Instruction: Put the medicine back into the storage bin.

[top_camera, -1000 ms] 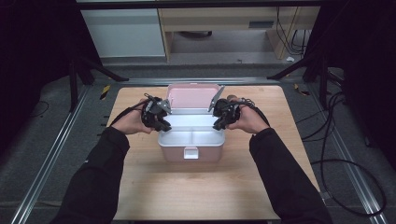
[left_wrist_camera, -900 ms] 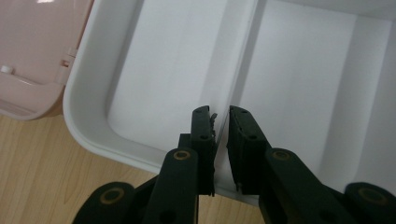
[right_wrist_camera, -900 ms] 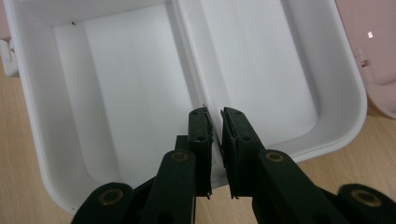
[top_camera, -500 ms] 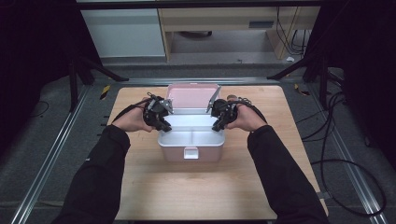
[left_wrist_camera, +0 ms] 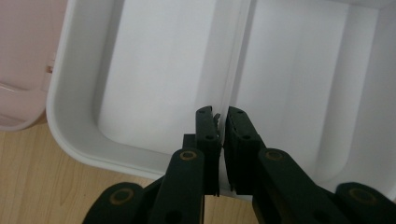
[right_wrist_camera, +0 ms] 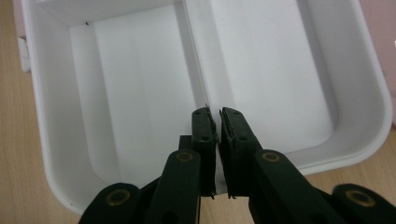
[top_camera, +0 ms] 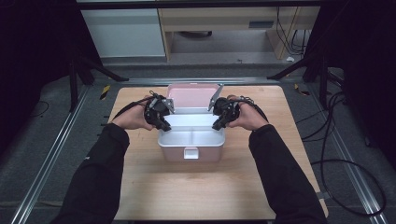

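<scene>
A pink box (top_camera: pixel 189 154) stands open mid-table, its lid (top_camera: pixel 192 95) tipped back. Inside sits a white tray (top_camera: pixel 173 136) split by a divider into two compartments. My left gripper (top_camera: pixel 161 123) is at the tray's left end and my right gripper (top_camera: pixel 218 123) at its right end. In the left gripper view the jaws of the left gripper (left_wrist_camera: pixel 222 112) reach over the tray's rim (left_wrist_camera: pixel 70 140), closed on the thin divider (left_wrist_camera: pixel 233 60). The right gripper (right_wrist_camera: pixel 214 112) is closed the same way on the divider (right_wrist_camera: pixel 196 56). Both compartments look empty.
The box rests on a wooden table (top_camera: pixel 196 191) with bare surface in front and at both sides. Black stand legs (top_camera: pixel 95 70) and cables (top_camera: pixel 336 140) lie on the floor beyond the table's edges.
Both hands have shifted only slightly at the tray's ends. The box and lid stay where they were.
</scene>
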